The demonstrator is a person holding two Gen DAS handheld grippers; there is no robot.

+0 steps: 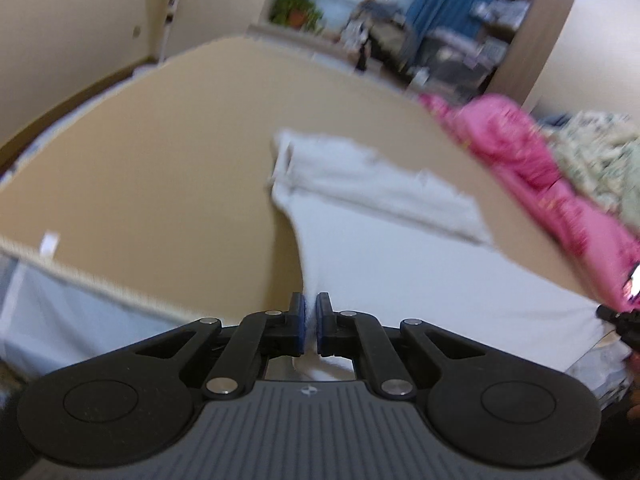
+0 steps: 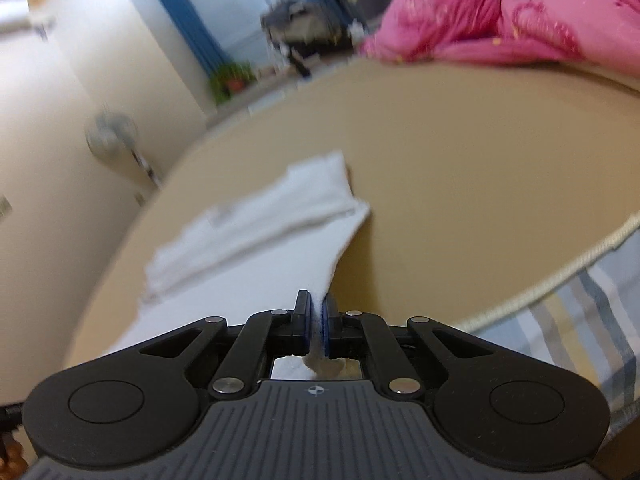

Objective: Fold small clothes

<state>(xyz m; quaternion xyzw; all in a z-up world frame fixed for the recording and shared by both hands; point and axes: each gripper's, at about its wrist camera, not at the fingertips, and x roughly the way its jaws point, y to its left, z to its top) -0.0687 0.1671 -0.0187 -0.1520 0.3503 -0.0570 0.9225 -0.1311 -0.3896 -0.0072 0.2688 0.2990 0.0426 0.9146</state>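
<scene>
Both grippers are pinched nearly closed on the same white garment (image 1: 400,240): the left gripper (image 1: 311,326) has a near corner of it nipped between its blue pads, and the right gripper (image 2: 318,326) grips the opposite near corner (image 2: 320,308) the same way. From each pair of fingers the cloth runs forward and away, sloping down to the tan bed surface (image 1: 160,140), where its far end lies in a doubled band just ahead of the grippers. A heap of pink bedding (image 1: 540,160) sits off beyond the left gripper's right side, well apart from the garment.

It looks a light, limp thing, thin knit or cotton, with no stiffness of its own; it hangs and creases wherever it is unsupported and would sag in the middle if the two corners drifted together. Corners and hems look like the sensible holds, since a doubled edge gives the pads something to bite. Slipping seems the main risk, as so little cloth sits between the pads. Nothing about it appears fragile.
</scene>
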